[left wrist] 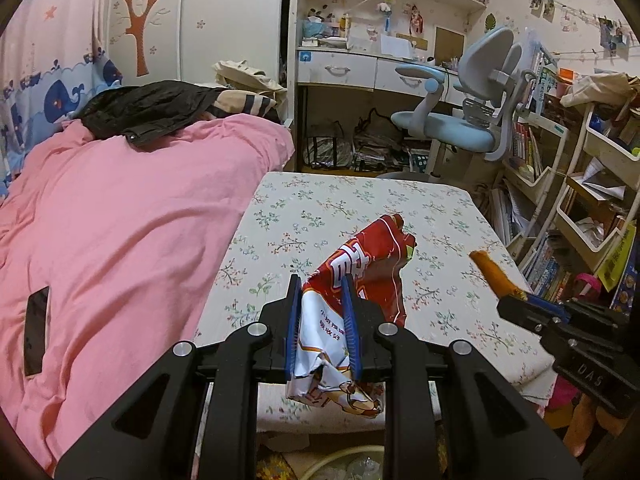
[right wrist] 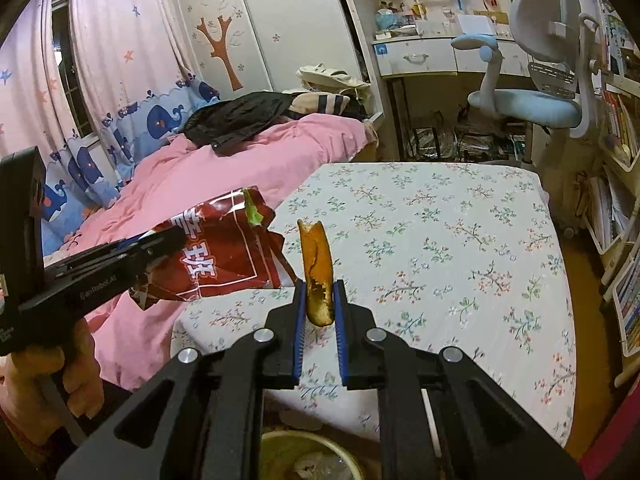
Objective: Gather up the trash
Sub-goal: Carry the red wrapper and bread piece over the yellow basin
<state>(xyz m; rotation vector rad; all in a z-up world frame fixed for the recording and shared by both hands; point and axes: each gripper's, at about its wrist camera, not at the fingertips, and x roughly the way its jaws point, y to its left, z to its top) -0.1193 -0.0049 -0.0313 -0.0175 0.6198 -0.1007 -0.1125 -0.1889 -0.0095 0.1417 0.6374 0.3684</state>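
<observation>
Left hand-held gripper [left wrist: 322, 312] clamps snack bag [left wrist: 362, 276]; right hand-held gripper [right wrist: 320, 312] pinches peel [right wrist: 318, 276] above bin [right wrist: 280, 440].

Bed [left wrist: 120, 220] left of table [left wrist: 360, 208]; desk [left wrist: 360, 68] & chair [left wrist: 460, 128] behind; bin [right wrist: 308, 452] below near edge.

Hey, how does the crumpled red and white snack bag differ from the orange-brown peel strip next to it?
The crumpled red and white snack bag is printed, glossy and creased; the orange-brown peel strip is plain, matte, with dark blotches. The bag is broad and flops past the pads; the peel is narrow and stands upright. The bag sits in the left gripper, the peel in the right gripper. Both are held clear above the floral tablecloth.
</observation>
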